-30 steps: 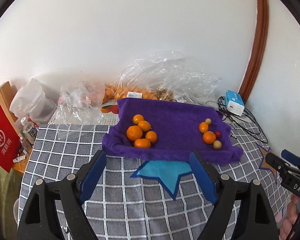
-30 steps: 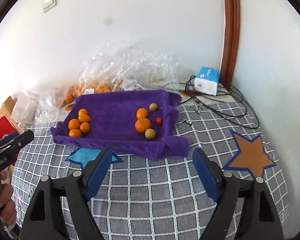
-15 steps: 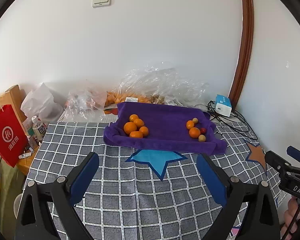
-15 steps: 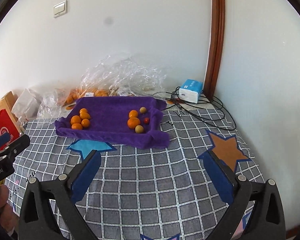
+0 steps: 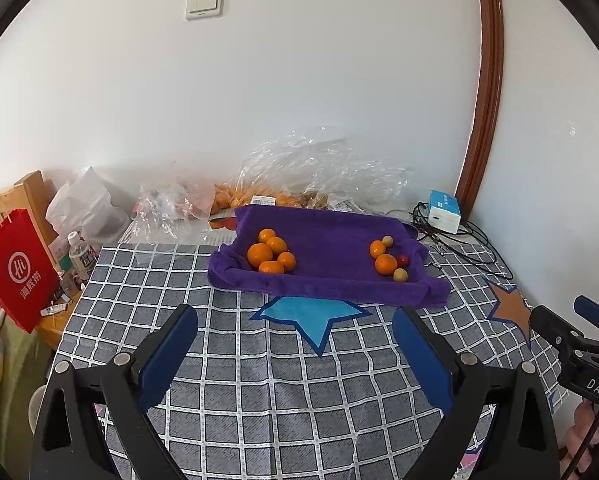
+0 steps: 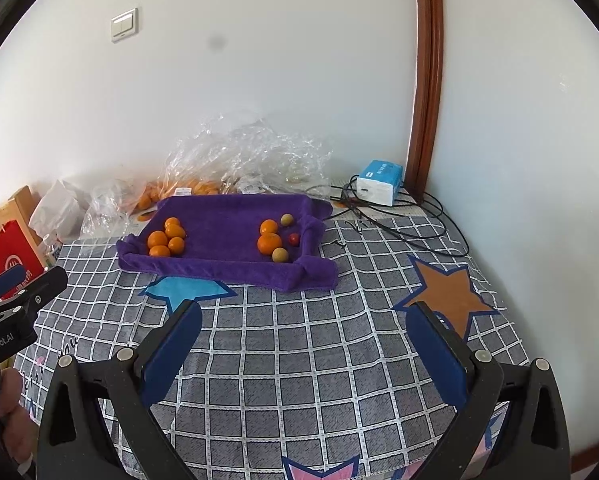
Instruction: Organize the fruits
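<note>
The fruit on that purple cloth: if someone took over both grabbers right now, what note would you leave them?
Left gripper: open, empty, back from the purple cloth.
Right gripper: open, empty, also back over the checked tablecloth.
Done: five oranges grouped at the cloth's left end.
Left, probably: the mixed group at the right end, two oranges, two small tan fruits and one small red one, looks unsorted.
</note>
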